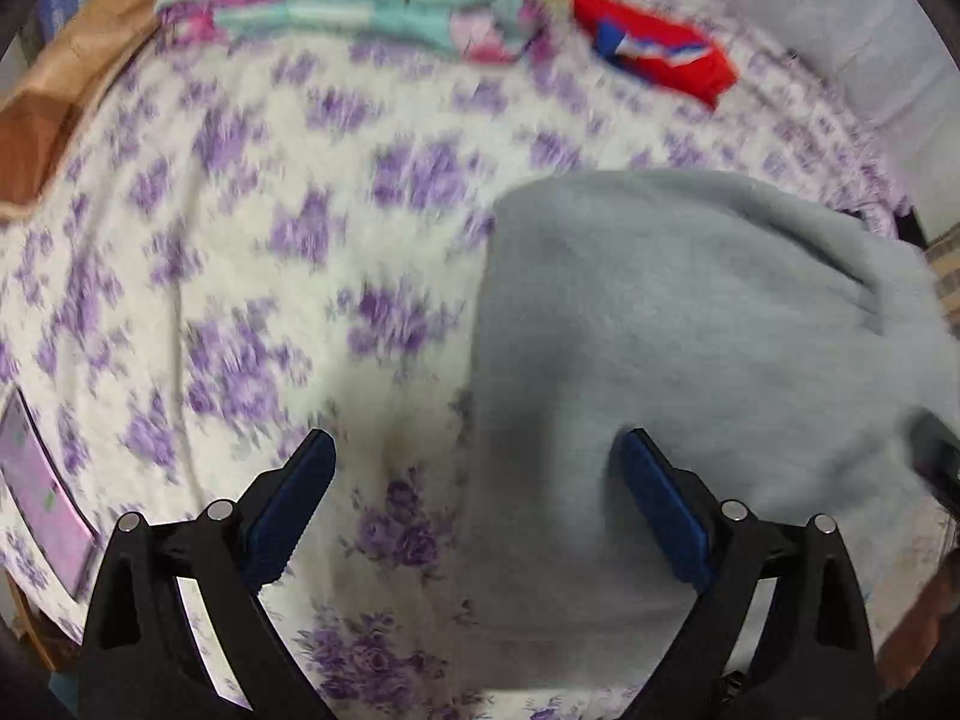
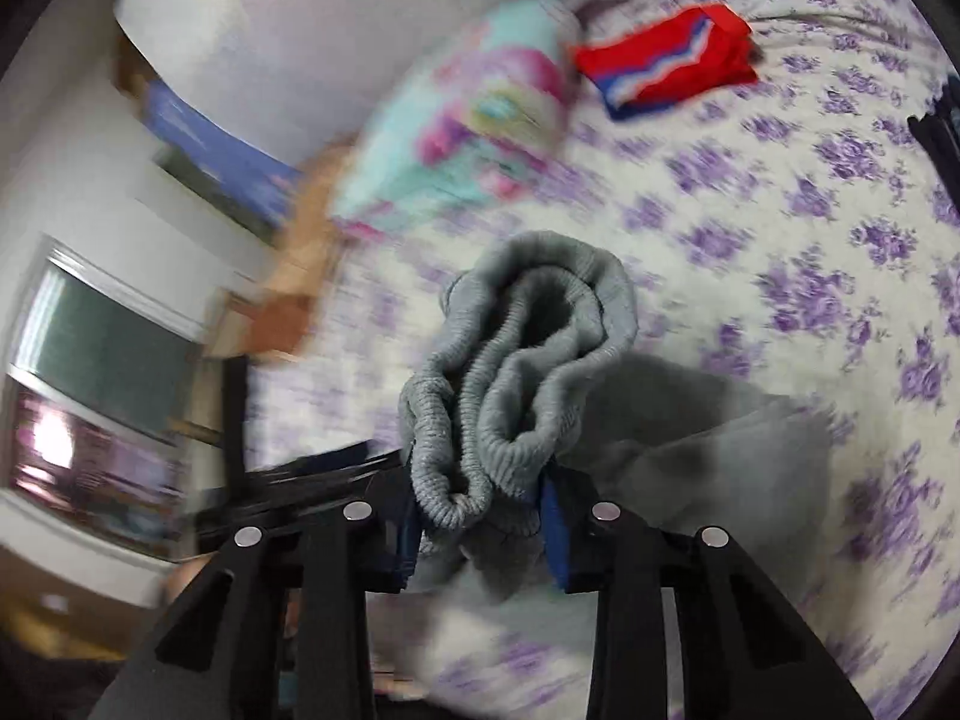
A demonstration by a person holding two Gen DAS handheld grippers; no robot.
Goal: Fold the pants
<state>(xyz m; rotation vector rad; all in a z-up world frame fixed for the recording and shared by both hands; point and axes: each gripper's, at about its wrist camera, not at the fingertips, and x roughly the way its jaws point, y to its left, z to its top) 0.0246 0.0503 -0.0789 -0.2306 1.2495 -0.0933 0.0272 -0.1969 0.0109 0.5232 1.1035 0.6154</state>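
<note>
1. Right gripper [image 2: 480, 534]: fingers clamped on the bunched ribbed end of the grey pants [image 2: 516, 372], lifted clear of the bed [image 2: 780, 228]; rest of the fabric trails down onto the sheet.
2. Left gripper [image 1: 474, 504]: fingers spread wide, nothing between them, hovering over the pants' left edge [image 1: 690, 330], where they lie flat on the floral bed.
3. Step, as I read it: carry the held end across to make a fold. Keep the grip firm, since the thick fleece could slip out.
4. Left should pin or pinch the flat edge so the lower layer doesn't drag.
5. Lay the end down square with the edge below, then smooth.
6. Containers: none seen. Folded red garment [image 2: 666, 60] and a teal-pink folded quilt [image 2: 480, 114] sit at the bed's far end, well apart from the pants.
</note>
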